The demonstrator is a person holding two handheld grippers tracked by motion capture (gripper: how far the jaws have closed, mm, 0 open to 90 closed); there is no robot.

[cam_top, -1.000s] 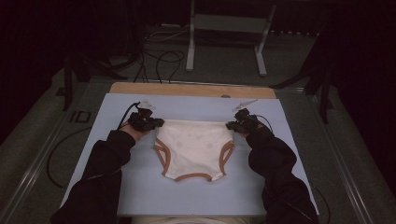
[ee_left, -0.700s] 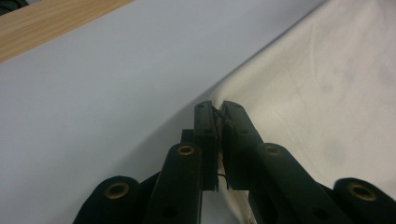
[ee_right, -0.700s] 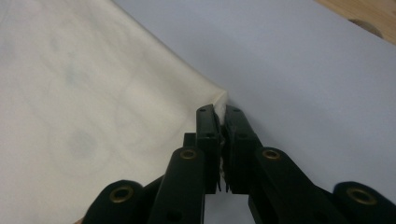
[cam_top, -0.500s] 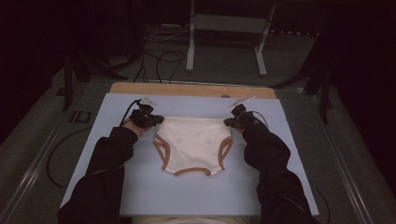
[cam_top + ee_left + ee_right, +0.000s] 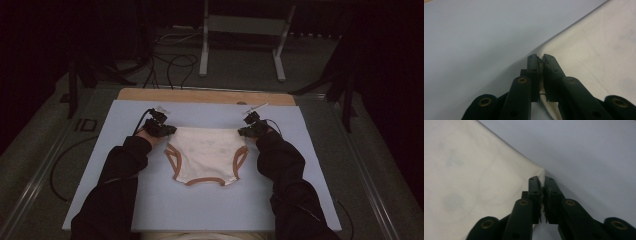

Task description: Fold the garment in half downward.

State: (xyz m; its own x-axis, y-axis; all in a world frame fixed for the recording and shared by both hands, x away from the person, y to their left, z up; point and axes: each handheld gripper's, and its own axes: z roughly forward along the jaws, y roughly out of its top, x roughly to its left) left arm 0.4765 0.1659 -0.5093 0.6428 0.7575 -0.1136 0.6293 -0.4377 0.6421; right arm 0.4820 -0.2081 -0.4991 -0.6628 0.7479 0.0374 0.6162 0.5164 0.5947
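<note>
A pair of cream briefs [image 5: 207, 155] with brown trim lies flat on the light blue mat [image 5: 200, 210], waistband away from the person. My left gripper [image 5: 170, 130] pinches the waistband's left corner. In the left gripper view its jaws [image 5: 539, 58] are closed on the cloth edge [image 5: 599, 50]. My right gripper [image 5: 242, 131] holds the waistband's right corner. In the right gripper view its jaws [image 5: 542, 178] have just eased open slightly, with the cloth [image 5: 474, 182] still between them. Both grippers sit low against the mat.
A wooden table edge [image 5: 205, 95] runs behind the mat. Cables [image 5: 170, 62] and a metal stand [image 5: 242, 30] sit on the dark floor beyond. Dark sleeves [image 5: 125, 170] reach in from the bottom on both sides of the briefs.
Both grippers have sunk a little toward the mat and shifted slightly away from the person. The briefs have moved with them and settled flatter.
</note>
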